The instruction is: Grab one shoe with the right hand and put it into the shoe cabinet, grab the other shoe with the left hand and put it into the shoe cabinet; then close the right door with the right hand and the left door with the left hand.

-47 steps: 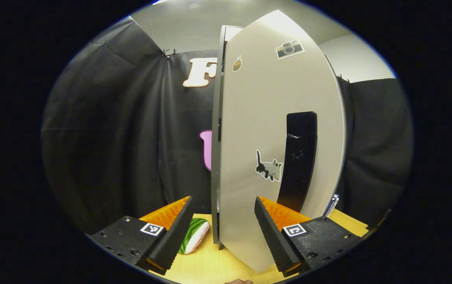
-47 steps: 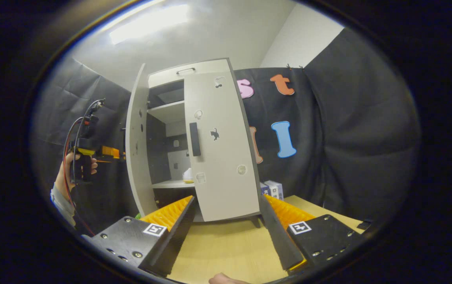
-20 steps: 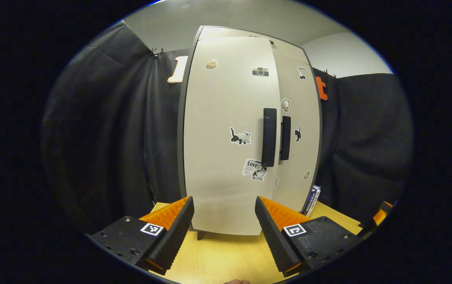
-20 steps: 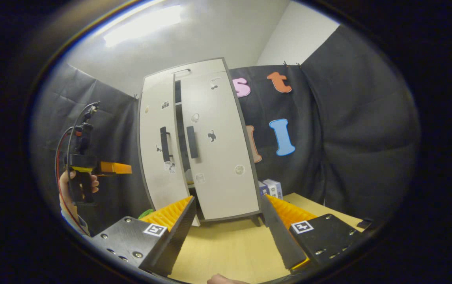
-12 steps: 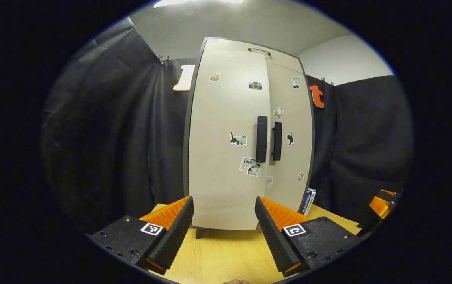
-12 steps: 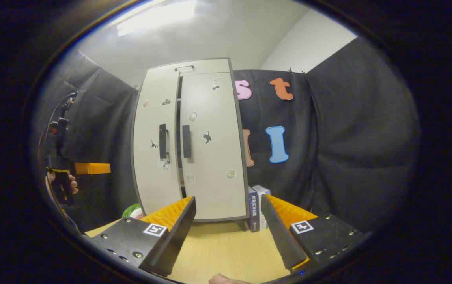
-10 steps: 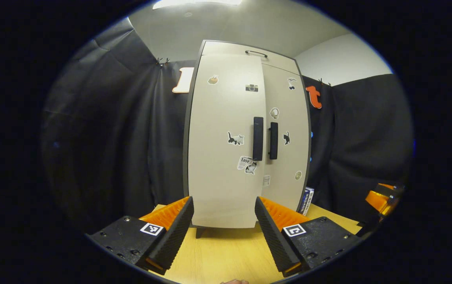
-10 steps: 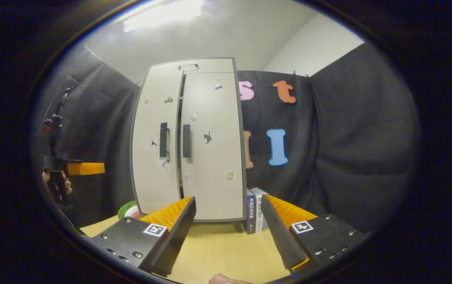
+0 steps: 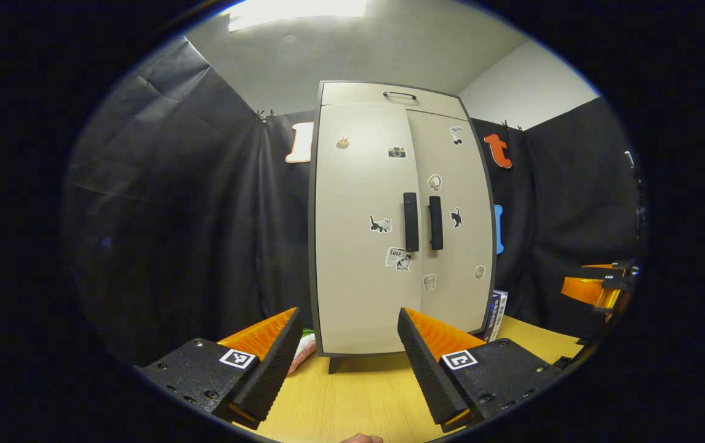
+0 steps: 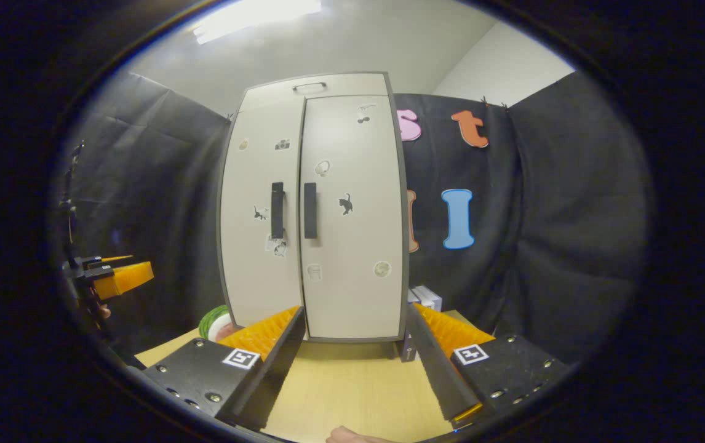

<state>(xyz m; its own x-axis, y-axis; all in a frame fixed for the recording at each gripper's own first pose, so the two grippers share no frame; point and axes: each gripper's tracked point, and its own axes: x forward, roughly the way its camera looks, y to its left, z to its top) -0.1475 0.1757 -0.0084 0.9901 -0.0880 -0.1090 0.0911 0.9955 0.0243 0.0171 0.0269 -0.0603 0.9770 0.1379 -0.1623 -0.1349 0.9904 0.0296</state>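
Shoe cabinet (image 9: 398, 227) at frame centre in both views, left door (image 9: 358, 227) and right door (image 9: 454, 227) look flush; shoes presumably inside, hidden. Left gripper (image 9: 346, 360) spread wide, holds nothing; right gripper (image 10: 355, 363) likewise. Judgement: task near done; pull both back slow, avoid bumping handles (image 10: 294, 210). Right gripper view alone catches pale boxes (image 10: 425, 298) right of cabinet; left gripper view alone catches blue book (image 9: 496, 314) there.
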